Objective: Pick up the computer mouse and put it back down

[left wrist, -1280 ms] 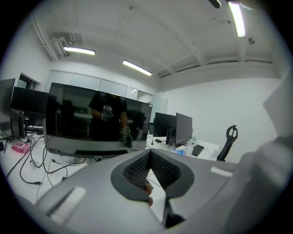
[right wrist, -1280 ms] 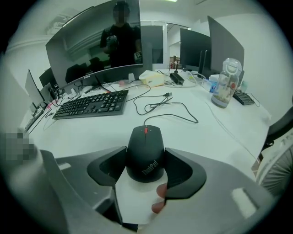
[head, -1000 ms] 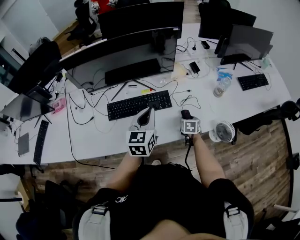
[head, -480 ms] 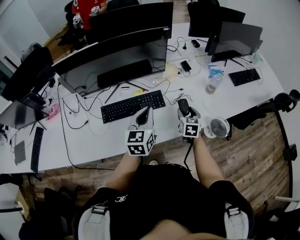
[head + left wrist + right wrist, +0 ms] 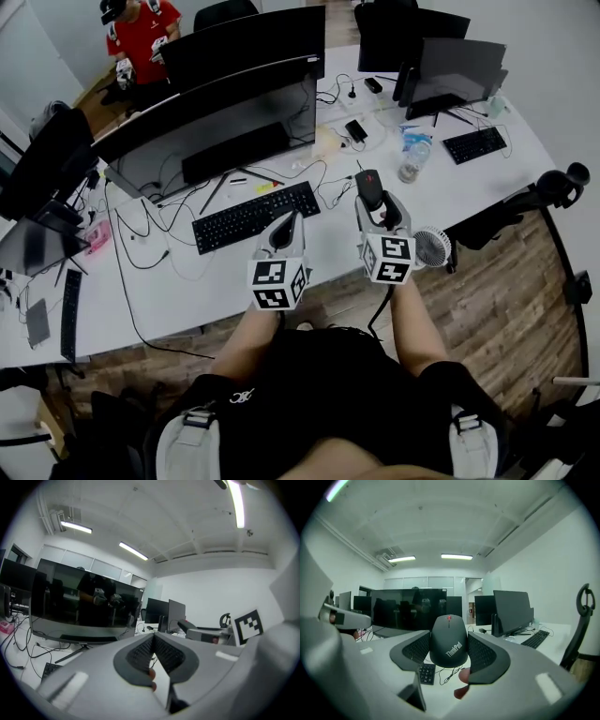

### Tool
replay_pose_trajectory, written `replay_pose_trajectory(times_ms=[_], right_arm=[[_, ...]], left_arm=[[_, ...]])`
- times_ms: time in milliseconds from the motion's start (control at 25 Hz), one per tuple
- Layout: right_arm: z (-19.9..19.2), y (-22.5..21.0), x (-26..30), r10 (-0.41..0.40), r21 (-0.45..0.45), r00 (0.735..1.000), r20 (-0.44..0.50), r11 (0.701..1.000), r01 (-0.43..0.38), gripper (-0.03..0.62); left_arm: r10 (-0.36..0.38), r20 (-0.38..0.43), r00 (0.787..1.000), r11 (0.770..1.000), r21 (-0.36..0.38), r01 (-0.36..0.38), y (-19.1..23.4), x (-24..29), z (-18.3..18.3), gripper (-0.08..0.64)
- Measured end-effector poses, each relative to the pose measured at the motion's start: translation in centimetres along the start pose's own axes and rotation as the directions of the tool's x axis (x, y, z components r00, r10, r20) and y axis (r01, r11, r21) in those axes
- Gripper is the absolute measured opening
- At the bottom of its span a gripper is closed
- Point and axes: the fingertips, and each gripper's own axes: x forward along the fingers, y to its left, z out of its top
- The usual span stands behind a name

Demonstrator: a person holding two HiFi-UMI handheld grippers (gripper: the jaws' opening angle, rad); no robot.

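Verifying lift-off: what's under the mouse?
The mouse hangs clear: the right gripper fingers clamp its sides, with the white desk, a cable and a keyboard visible beneath. Its underside is hidden.

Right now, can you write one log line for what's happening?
right gripper: jaws shut on mouse, above desk | left gripper: jaws shut, empty

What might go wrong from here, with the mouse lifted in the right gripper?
1. The right gripper pinches the smooth, rounded mouse only by its sides, so it might slip out.
2. Set back down, it could land on the loose cables or bump the small fan nearby.
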Motion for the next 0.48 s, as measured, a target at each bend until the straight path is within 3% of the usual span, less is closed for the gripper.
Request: replay_pose_trajectory(times_ms=[240,480], right_arm=[[4.4,-0.4,-3.2,-0.015,0.003,0.992,0.127,1.0,0.015,0.258],[5.6,-0.9,-5.3,-0.028,-0.003,0.986,0.166,1.0,0.029,0.256]], left_arm=[[-0.032,0.005,0.999,0.999,0.004,0.032,-1.1,0.7,0.2,0.054],[-0.065,0.002,0.998,0.998,0.011,0.065,-2.4,1.6,0.3,0.054]])
